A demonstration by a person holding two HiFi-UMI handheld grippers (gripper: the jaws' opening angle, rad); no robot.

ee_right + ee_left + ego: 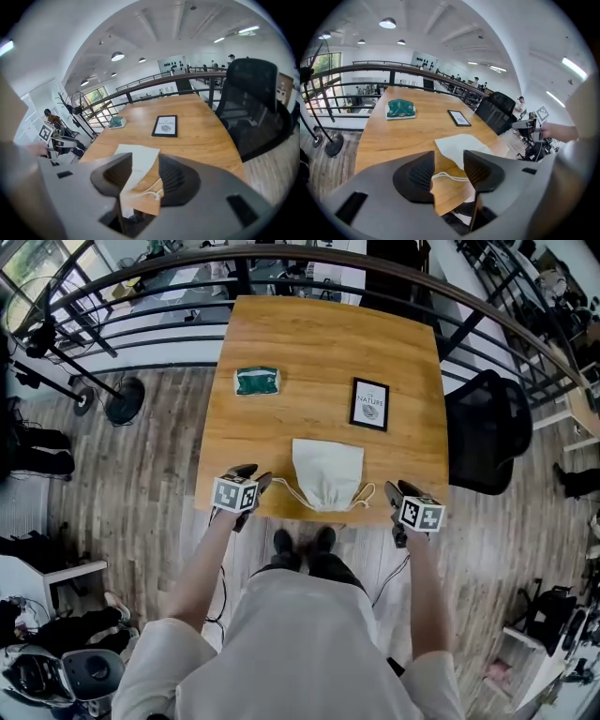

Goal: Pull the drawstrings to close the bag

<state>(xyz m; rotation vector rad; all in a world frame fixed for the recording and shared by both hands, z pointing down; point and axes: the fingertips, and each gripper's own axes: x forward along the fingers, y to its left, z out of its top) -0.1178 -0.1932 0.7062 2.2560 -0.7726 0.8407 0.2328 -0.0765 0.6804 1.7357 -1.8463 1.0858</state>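
Note:
A white drawstring bag [328,472] lies flat on the wooden table [319,343], its gathered mouth at the near edge. One white cord [286,488] trails left from the mouth and a cord loop [364,495] curls out to the right. My left gripper [258,486] hovers at the table's near edge, left of the bag, jaws open. In the left gripper view the gripper [449,173] frames the cord [450,177] lying loose on the wood, with the bag [459,145] behind. My right gripper [392,493] is open just right of the loop. Its own view shows the gripper [145,180], cord [150,194] and bag [136,161].
A green packet [257,381] and a black-framed card [369,404] lie farther back on the table. A black office chair [487,432] stands off the table's right side. A curved dark railing [141,287] runs behind. The person's shoes show under the near edge.

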